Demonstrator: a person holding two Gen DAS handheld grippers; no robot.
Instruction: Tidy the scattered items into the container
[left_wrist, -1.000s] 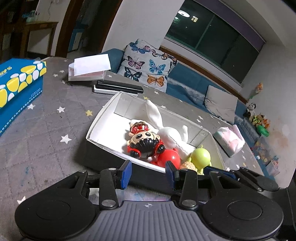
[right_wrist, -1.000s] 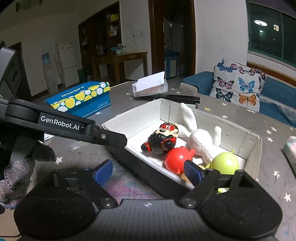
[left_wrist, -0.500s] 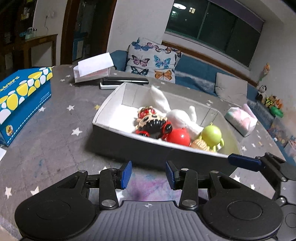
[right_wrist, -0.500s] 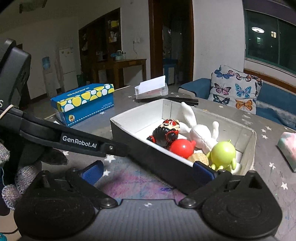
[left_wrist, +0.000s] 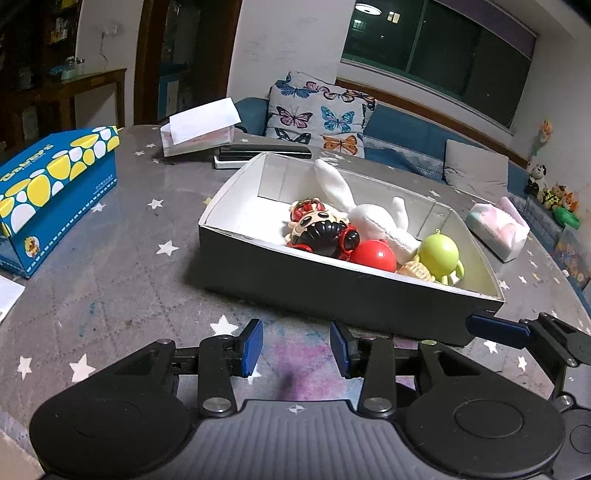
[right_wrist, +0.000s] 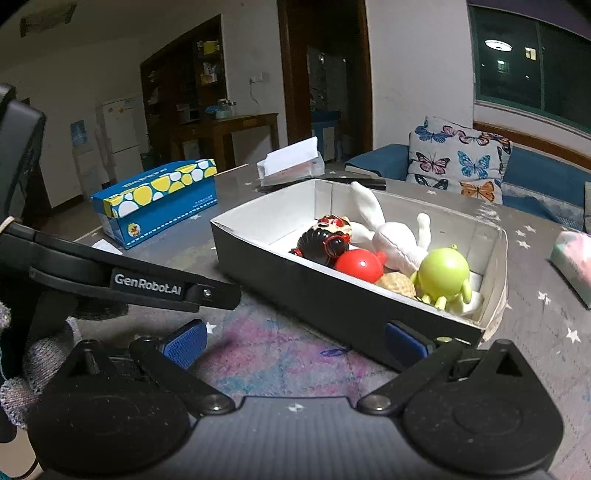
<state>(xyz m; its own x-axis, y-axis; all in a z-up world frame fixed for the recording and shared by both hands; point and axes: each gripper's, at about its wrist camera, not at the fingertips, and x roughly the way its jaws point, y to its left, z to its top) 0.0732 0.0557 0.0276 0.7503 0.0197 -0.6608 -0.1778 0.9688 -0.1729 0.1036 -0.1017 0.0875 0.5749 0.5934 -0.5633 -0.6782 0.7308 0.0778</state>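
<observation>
Left wrist view: the box (left_wrist: 332, 291) is now being seen from farther back than a second ago, with a wide strip of bare tabletop (left_wrist: 110, 280) between it and the left gripper (left_wrist: 295, 345). That gripper's blue pads are being held apart, with nothing between them. Inside the box the doll (left_wrist: 319, 230), white rabbit (left_wrist: 373, 218), red ball (left_wrist: 373, 254) and green toy (left_wrist: 439, 254) are lying together; no loose toy is being shown on the tabletop.

Right wrist view: the right gripper (right_wrist: 295, 341) is being held fully spread and empty, wider than a second ago, just in front of the box's near wall (right_wrist: 332, 295). The toys are all being seen inside. Both grippers are being drawn away empty, so the tidying is judged finished or very nearly so.
</observation>
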